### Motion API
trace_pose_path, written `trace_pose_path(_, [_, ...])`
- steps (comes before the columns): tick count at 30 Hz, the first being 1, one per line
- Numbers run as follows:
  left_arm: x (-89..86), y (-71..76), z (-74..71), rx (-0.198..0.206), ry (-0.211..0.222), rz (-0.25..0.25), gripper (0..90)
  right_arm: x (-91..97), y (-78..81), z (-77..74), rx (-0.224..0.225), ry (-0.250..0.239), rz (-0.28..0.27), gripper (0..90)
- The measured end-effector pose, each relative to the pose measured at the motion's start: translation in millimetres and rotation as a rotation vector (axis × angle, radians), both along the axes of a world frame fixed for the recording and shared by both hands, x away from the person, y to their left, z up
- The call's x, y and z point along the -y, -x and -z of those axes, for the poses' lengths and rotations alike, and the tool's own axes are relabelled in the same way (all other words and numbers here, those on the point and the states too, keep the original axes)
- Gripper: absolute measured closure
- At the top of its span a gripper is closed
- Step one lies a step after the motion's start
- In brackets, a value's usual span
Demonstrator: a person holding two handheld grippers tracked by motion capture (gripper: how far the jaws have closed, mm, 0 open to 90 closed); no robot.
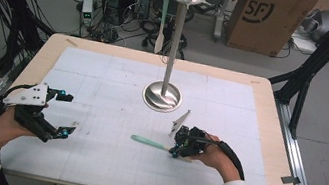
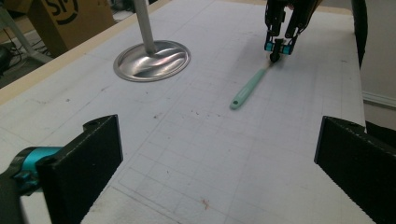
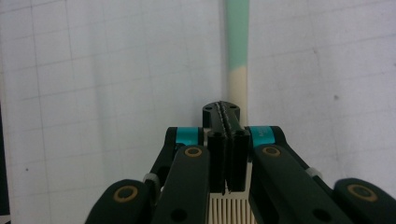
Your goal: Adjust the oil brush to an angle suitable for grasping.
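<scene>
A spatula with a mint-green handle (image 1: 149, 142) lies flat on the white gridded mat, its handle pointing left. My right gripper (image 1: 175, 151) is shut, and its tips sit right over the spatula's cream neck. In the right gripper view the pads (image 3: 226, 112) meet with nothing between them. The spatula (image 3: 237, 42) runs on under them, and its slotted blade shows below the gripper body. My left gripper (image 1: 65, 114) hovers open at the table's left with nothing between its fingers. The left gripper view has the spatula (image 2: 247, 88) and the right gripper (image 2: 279, 49) at its far end.
A steel stand (image 1: 163, 96) with a round base and a tall pole rises at the mat's far centre, close behind the spatula. The white mat (image 1: 105, 163) covers most of the wooden table. Boxes, computers and cables lie on the floor beyond.
</scene>
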State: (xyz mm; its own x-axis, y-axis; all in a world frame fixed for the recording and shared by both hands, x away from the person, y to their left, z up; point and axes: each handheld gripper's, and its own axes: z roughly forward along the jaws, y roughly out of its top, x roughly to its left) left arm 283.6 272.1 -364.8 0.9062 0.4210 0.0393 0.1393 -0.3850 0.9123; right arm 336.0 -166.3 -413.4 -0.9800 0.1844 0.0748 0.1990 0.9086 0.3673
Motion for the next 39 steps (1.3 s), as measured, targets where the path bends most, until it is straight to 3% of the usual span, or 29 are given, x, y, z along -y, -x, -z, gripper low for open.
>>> trace_pose_path(24, [-1.2, 1.2, 1.8, -0.007, 0.000, -0.008, 1.6, 61.8, -4.9, -3.9, 0.001, 0.041, 0.120, 89.1])
trace_pose_path(30, [-0.8, 0.8, 2.1, -0.007, -0.004, -0.007, 1.6, 63.9, -3.7, -16.6, 0.008, -0.021, 0.128, 89.1])
trace_pose_path(39, [-0.6, 0.2, 2.2, -0.005, -0.009, -0.005, 1.6, 46.3, -8.2, -48.9, 0.049, -0.104, 0.091, 89.1])
